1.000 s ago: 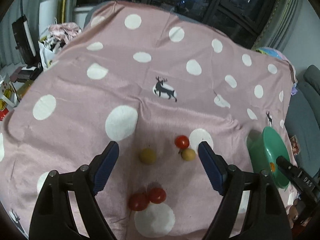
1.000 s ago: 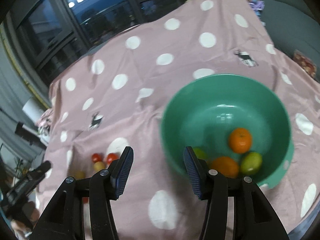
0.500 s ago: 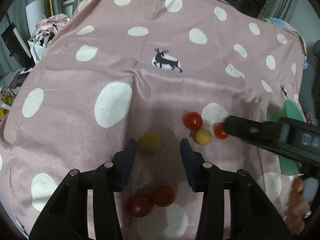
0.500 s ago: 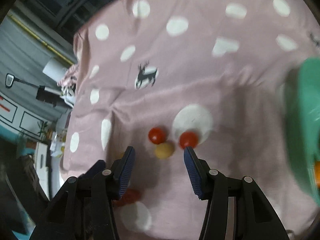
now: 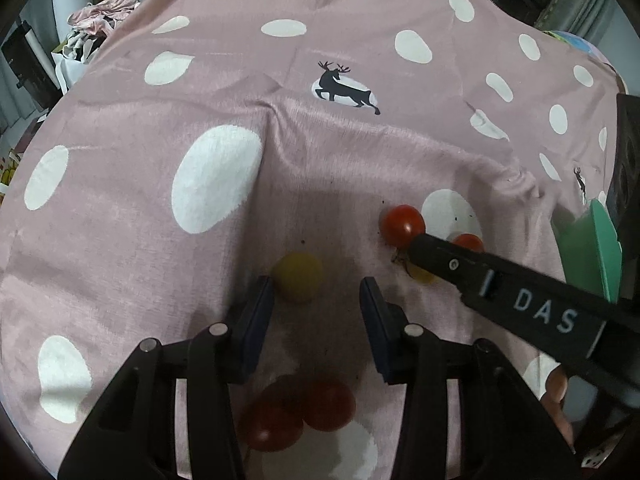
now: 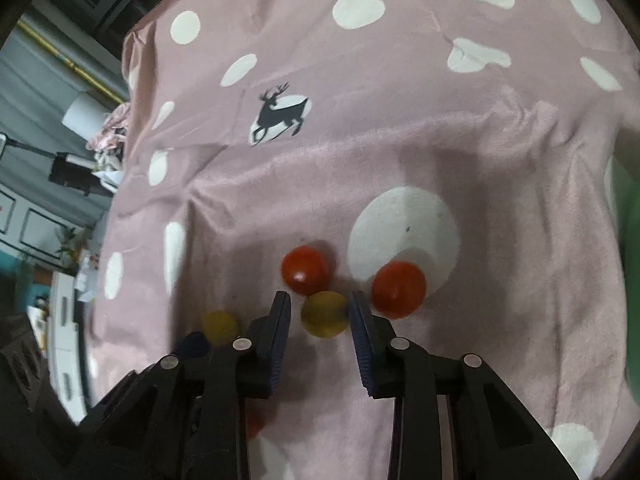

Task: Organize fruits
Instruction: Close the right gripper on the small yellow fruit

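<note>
Right gripper (image 6: 318, 306): jaws closing around a yellow fruit (image 6: 324, 314); right pad looks to touch it, a thin gap shows on the left.
Left gripper (image 5: 317, 294): part open, nothing held; another yellow fruit (image 5: 297, 282) lies at its left fingertip.
Nearby: red tomatoes (image 6: 306, 270) (image 6: 398, 289) crowd the right gripper's fruit; two more (image 5: 296, 414) lie under the left gripper.
Bowl: green bowl (image 5: 588, 248) at the right edge of the spotted pink cloth (image 5: 224, 208).
</note>
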Tool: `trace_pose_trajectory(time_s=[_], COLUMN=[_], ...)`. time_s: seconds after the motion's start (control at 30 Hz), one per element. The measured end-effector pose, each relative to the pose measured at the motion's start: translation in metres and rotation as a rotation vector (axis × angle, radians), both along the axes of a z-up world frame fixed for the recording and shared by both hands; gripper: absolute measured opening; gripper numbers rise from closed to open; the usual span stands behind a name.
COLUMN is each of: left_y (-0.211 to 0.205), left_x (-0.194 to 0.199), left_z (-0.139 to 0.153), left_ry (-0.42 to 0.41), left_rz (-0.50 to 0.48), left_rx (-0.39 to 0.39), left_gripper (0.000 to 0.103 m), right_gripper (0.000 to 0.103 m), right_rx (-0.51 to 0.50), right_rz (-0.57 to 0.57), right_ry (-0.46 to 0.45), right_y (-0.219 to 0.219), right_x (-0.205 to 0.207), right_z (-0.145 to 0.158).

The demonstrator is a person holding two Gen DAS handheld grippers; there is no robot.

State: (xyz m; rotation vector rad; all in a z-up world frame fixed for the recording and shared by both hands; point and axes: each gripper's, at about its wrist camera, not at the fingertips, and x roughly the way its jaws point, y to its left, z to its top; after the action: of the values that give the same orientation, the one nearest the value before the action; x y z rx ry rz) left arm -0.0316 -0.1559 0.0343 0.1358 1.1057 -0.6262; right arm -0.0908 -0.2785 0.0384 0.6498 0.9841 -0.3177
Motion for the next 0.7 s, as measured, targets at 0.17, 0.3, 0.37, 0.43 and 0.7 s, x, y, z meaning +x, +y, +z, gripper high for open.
trace_pose_trajectory(time_s=[0.17, 0.3, 0.37, 0.43, 0.7], left_y=[-0.004, -0.003, -0.003, -0.003, 0.002], left_x=[0.001, 0.003, 0.004, 0.003, -0.003], left_z=[-0.003, -0.005, -0.005, -0.005, 0.009], left_ry=[-0.006, -0.029, -0.027, -0.031, -0.055], left_rz=[0.009, 0.018, 0.021, 0.017, 0.014], left_rx=[0.004, 0.018, 0.01, 0.012, -0.024], left_gripper=[0.036, 0.028, 0.028, 0.027, 0.027], right_gripper=[0.033, 0.03, 0.03, 0.03, 0.03], right_rx=[0.032, 0.036, 0.035, 0.03, 0.015], right_rz=[-0.001, 0.003, 0.005, 0.005, -0.005], right_ry=[0.008, -0.007, -0.005, -0.004, -0.029], right_y=[-0.004, -0.005, -0.004, -0.004, -0.003], right_x=[0.001, -0.001, -0.002, -0.002, -0.011], right_z=[-0.008, -0.009, -0.009, -0.009, 0.002])
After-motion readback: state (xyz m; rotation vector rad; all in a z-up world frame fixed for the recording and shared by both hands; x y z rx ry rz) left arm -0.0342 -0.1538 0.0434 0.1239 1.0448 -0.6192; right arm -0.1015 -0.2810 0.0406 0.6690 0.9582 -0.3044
